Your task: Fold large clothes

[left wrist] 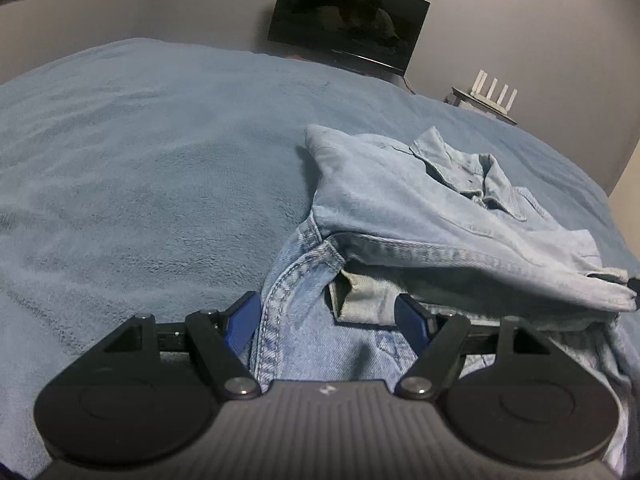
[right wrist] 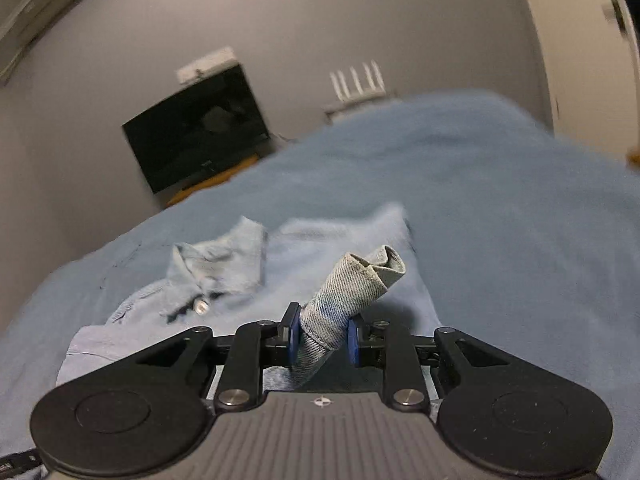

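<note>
the denim shirt (left wrist: 420, 216) lies on the blue blanket (left wrist: 140, 168) in the right half of the left wrist frame, collar (left wrist: 468, 172) toward the upper right, its near part folded over so a thick stitched seam runs across the middle. the left gripper (left wrist: 326, 320) sits low in the centre of that frame with its jaws spread wide, denim lying between the blue pads (left wrist: 242, 322) but not pinched by them.

in the right wrist frame the right gripper (right wrist: 323, 338) is at bottom centre, clamped on a bunched roll of denim, the sleeve cuff (right wrist: 360, 284), which sticks up and to the right past the pads. beyond it the rest of the shirt spreads across the middle left (blurred), with a button (right wrist: 201, 306) near the collar.

a dark monitor (left wrist: 348, 20) stands against the wall at the top of the left frame, and a white router (left wrist: 494, 92) with upright antennas is to its right.
</note>
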Tool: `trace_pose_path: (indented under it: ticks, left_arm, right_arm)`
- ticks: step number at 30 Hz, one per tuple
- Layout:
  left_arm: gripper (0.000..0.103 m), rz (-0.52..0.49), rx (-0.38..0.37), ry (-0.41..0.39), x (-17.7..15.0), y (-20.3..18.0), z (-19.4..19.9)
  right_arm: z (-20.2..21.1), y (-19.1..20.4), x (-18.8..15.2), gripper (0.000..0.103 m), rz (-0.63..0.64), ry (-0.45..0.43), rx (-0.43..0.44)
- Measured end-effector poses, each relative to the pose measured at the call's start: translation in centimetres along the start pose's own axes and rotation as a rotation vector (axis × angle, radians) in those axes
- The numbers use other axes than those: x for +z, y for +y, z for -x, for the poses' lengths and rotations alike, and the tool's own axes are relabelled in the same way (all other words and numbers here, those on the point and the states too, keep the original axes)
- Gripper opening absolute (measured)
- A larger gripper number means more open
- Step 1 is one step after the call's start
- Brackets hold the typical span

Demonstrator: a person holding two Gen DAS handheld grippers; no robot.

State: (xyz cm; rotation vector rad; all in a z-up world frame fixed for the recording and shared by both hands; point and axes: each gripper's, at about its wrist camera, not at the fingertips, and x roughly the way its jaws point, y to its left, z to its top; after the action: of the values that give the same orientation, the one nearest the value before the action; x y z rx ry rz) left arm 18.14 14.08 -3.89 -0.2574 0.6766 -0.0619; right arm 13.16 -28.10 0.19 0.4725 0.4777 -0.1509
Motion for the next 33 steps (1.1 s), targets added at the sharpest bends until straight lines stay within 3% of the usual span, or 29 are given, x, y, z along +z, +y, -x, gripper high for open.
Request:
trace_pose_path:
  ticks: [4, 6, 8, 10, 12, 14, 15, 17, 18, 20, 23, 26, 29, 30, 33]
  left_arm:
    - [0.072, -0.006, 0.010, 0.007, -0.1, 0.0, -0.3]
    - [0.072, -0.007, 0.018, 0.019, 0.0, 0.0, -0.6]
    - [0.072, -0.008, 0.021, 0.035, -0.2, 0.0, -1.0]
    - [0.072, -0.009, 0.029, 0.028, -0.2, 0.3, -1.2]
    - [0.072, 0.007, 0.020, -0.008, 0.0, 0.4, -0.9]
    - [0.072, 0.019, 0.014, -0.052, 0.2, 0.5, -0.3]
    - [0.072, 0.018, 0.017, -0.065, 0.3, 0.5, -0.1]
    - [0.072, 0.017, 0.028, -0.079, 0.4, 0.6, 0.0]
    - [0.072, 0.022, 0.029, -0.083, 0.5, 0.7, 0.1]
    - [0.072, 0.036, 0.032, -0.095, 0.6, 0.9, 0.1]
    - [0.072, 0.037, 0.037, -0.132, 0.8, 0.9, 0.2]
    - [0.074, 0.032, 0.041, -0.183, 0.9, 0.8, 0.0]
    - [0.080, 0.029, 0.016, -0.220, 1.3, 0.2, -0.2]
    - [0.081, 0.017, 0.004, -0.233, 1.4, -0.2, -0.3]
    - [0.088, -0.060, -0.002, -0.274, 1.8, -1.6, -0.7]
  right_arm:
    - [-0.7, -0.8, -2.2, 0.036, -0.030, 0.012, 0.006]
    - [-1.1, -0.5, -2.9, 0.047, -0.015, 0.010, 0.005]
    - [-1.5, -0.5, -3.0, 0.045, -0.001, 0.010, 0.001]
    - [-1.1, -0.8, -3.0, 0.032, 0.014, -0.012, -0.012]
    - [-0.9, -0.8, -3.2, 0.032, 0.035, -0.038, -0.012]
    - [-1.0, -0.7, -3.3, 0.034, 0.054, -0.026, -0.069]
    - [-1.3, -0.8, -3.5, 0.049, 0.048, -0.005, -0.133]
    - [-1.0, -1.4, -3.8, 0.071, -0.005, -0.002, -0.220]
    - [-0.5, -1.8, -3.7, 0.073, -0.042, -0.023, -0.211]
    - [0.3, -1.6, -3.0, 0.072, -0.041, -0.080, -0.218]
    - [0.6, -0.2, -1.6, 0.072, 0.064, -0.165, -0.208]
    - [-0.5, 1.0, -0.7, 0.071, 0.145, -0.149, -0.122]
    - [-2.0, 2.4, -0.9, 0.055, 0.231, -0.076, -0.037]
    - [-2.2, 2.8, -1.4, 0.045, 0.257, -0.063, -0.028]
    - [-3.6, 3.4, -2.2, 0.030, 0.305, -0.014, -0.044]
